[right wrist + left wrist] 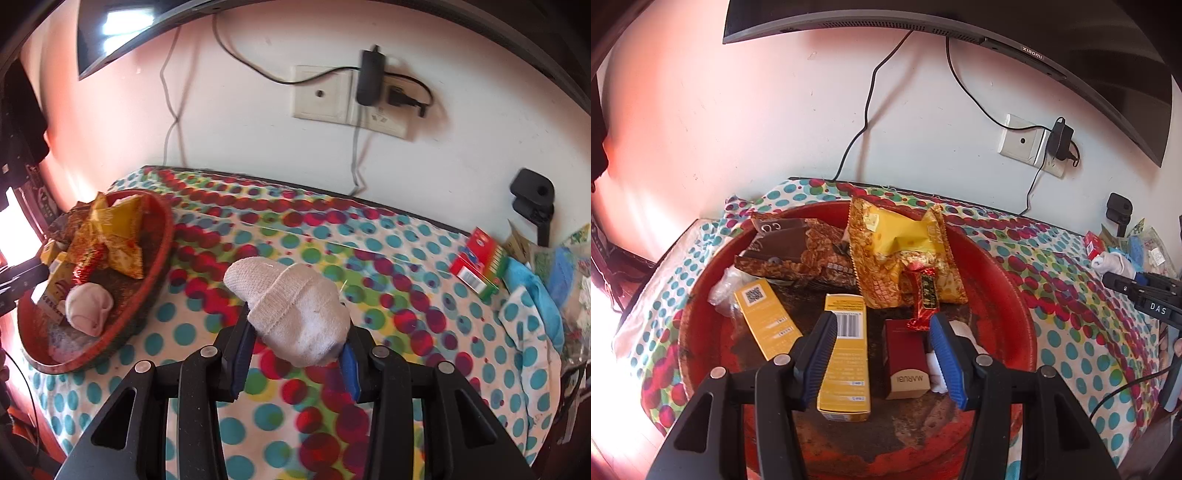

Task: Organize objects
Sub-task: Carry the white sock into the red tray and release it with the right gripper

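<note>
Gripping a rolled white sock point(295, 317), our right claw point(295, 350) is clamped on it above the dotted cloth point(388, 266) covering the counter. Our left claw point(884, 354) hangs with its jaws apart and empty over the red tray point(997, 266), which holds 2 yellow boxes point(846, 350), snack bags point(901, 251) and another sock point(88, 306).

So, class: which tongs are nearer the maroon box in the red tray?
Left. The left tongs hang open right over the maroon box in the tray. The right tongs, shut on a white sock, are off over the dotted cloth beside the tray.
</note>
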Tool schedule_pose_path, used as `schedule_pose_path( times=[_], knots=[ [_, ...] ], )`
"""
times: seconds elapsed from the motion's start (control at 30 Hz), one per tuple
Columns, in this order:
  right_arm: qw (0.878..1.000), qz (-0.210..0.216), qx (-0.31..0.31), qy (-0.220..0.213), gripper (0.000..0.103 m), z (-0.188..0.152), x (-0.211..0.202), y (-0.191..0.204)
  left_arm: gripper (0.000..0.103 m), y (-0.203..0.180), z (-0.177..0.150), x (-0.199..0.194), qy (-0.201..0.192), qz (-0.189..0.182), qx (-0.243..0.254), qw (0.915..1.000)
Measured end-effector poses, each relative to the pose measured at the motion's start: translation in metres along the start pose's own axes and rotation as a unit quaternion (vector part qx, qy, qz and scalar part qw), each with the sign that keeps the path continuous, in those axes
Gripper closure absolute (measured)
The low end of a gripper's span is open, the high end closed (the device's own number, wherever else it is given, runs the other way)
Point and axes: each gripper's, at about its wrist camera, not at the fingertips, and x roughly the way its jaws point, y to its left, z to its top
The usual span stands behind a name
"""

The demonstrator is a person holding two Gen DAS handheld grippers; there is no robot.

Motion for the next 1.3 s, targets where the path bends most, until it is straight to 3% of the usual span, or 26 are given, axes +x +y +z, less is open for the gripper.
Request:
schedule_pose_path(
  times=[0.03,0.2,0.4,0.63,1.03,1.3],
  knots=[
    [1.0,0.003,-0.003,0.001,0.065,0.001,-0.001,0.018,0.049,0.002,0.001,-0.001,-0.001,0.003,0.0,1.0],
    [1.0,0.022,-0.015,0.001,0.065,0.002,-0.005,0.031,0.049,0.016,0.004,-0.006,-0.01,0.011,-0.009,0.9999],
    [0.998,0.044,-0.048,0.0,0.065,0.031,0.033,0.137,0.049,0.033,0.006,-0.008,-0.009,0.021,-0.023,0.9995],
    [0.993,0.088,-0.081,0.006,0.065,0.031,0.043,0.204,0.049,0.042,0.006,-0.008,-0.01,0.027,-0.036,0.9989],
    [0.984,0.132,-0.121,0.017,0.065,0.031,0.057,0.276,0.049,0.057,0.006,-0.005,-0.008,0.042,-0.061,0.9972],
    [0.98,0.143,-0.135,0.024,0.064,0.035,0.07,0.296,0.049,0.077,0.008,-0.014,-0.027,0.059,-0.091,0.9937]
  ],
)
